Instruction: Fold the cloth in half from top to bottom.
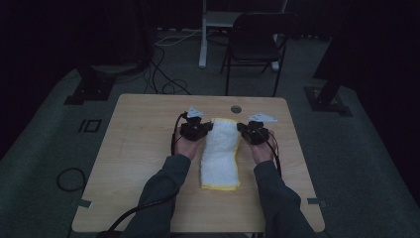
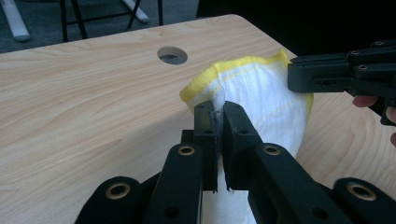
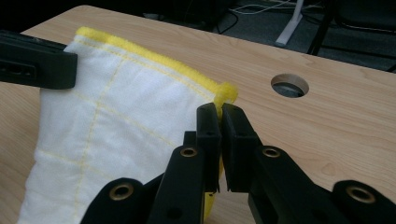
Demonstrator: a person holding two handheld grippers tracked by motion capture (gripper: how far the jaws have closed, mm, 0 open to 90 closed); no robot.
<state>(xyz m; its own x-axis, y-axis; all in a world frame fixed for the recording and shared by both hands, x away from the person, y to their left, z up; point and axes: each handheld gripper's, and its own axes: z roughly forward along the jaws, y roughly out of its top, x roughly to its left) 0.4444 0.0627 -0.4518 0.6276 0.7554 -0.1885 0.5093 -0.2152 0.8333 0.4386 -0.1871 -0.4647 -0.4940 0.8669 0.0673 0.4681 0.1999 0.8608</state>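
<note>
A white cloth (image 1: 221, 153) with a yellow edge lay folded in the middle of the wooden desk (image 1: 133, 148). It was long and thin, and it ran from the far side of the desk back toward the person.

The left tool (image 1: 204, 128) was at the far left corner of the cloth. In the left gripper view, its 2 black jaws were clenched tight on the cloth (image 2: 261, 93), with a bit of white cloth pinched up between them. The right tool (image 2: 327, 74) showed farther off in that view, at the other corner.

The right tool (image 1: 243, 129) was at the far right corner of the cloth. In the right gripper view, its 2 jaws were clenched on the yellow edge of the cloth (image 3: 140, 107), and a small yellow tip stuck up between them.

The far end of the cloth was lifted a little off the desk between the 2 tools. The near end lay flat on the desk.

A round hole (image 1: 236, 108) in the desk sat just past the cloth. A dark chair (image 1: 255, 44) stood on the floor behind the desk.
</note>
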